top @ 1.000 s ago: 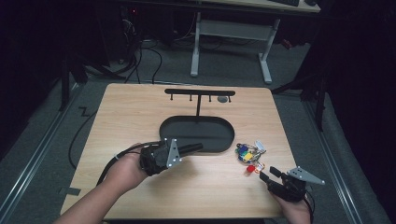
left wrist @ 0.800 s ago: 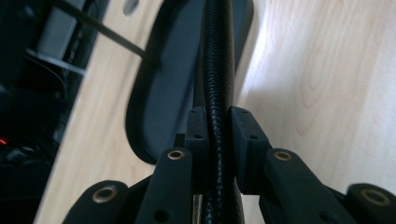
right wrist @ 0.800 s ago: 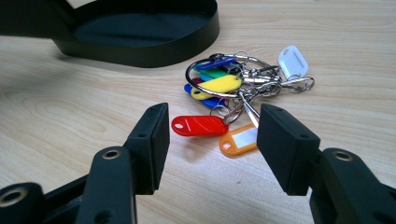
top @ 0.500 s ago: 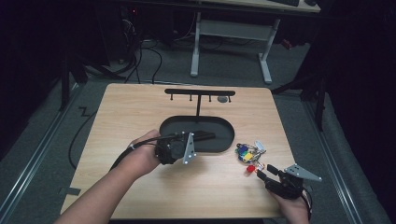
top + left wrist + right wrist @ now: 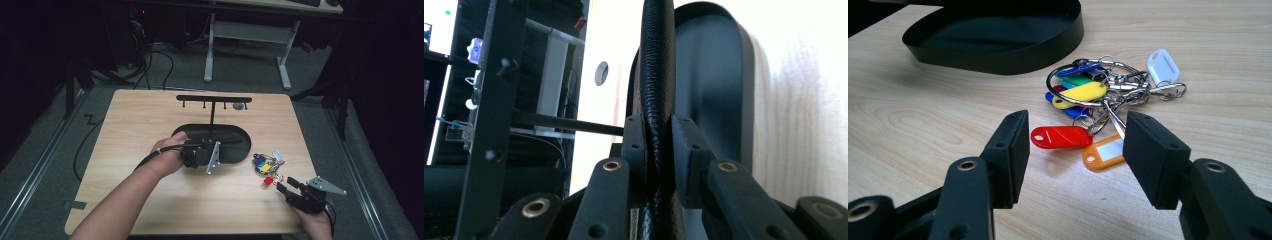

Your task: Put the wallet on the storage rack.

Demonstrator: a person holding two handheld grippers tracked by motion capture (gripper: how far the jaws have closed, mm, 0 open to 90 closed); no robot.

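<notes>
So on the left, the left gripper [image 5: 220, 144] is clamped on the rim of the black oval tray [image 5: 245, 150], pads squeezing the thin wall. That tray looks light but stiff, so the rim seems a decent handle; might tip if lifted by one edge. Just right of it sits the bunch of keys [image 5: 267, 164] on the table [image 5: 150, 115], colourful plastic tags on a metal ring: floppy, jangly, probably slippery. The right gripper [image 5: 283, 184] hovers near with jaws apart. I'd grab the big ring [image 5: 1068, 82].
</notes>
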